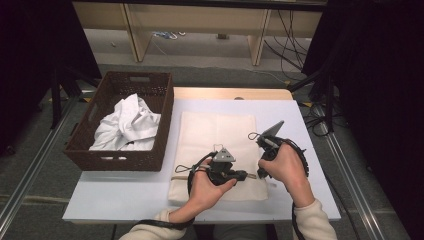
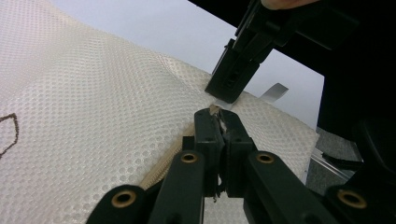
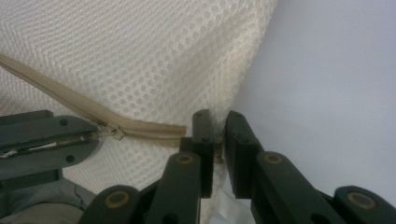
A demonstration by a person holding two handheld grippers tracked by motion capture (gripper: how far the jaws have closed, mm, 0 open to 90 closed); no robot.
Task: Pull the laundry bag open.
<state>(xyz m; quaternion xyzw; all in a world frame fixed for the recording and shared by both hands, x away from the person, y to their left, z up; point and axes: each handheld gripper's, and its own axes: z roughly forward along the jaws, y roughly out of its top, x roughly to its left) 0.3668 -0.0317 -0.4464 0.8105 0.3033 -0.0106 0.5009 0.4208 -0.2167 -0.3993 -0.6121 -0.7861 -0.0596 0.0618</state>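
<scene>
Mesh laundry bag (image 1: 215, 135): flat on worktop (image 1: 300, 150), zipper edge nearest.
Left gripper (image 2: 219, 122): clenched on zipper pull (image 3: 114, 133), ready to slide.
Right gripper (image 3: 215, 126): clamped on bag corner, anchoring against pull.

White-topped table (image 1: 125, 197), wooden edge at far side. On it: cream mesh bag (image 1: 215, 135) lying flat at centre; dark wicker basket (image 1: 120, 160) at left, seemingly overhanging the table edge.

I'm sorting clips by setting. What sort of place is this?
Probably a lab or workshop recording station: a small white table on metal floor rails, loose cables behind, a mesh laundry bag beside a wicker basket.
</scene>
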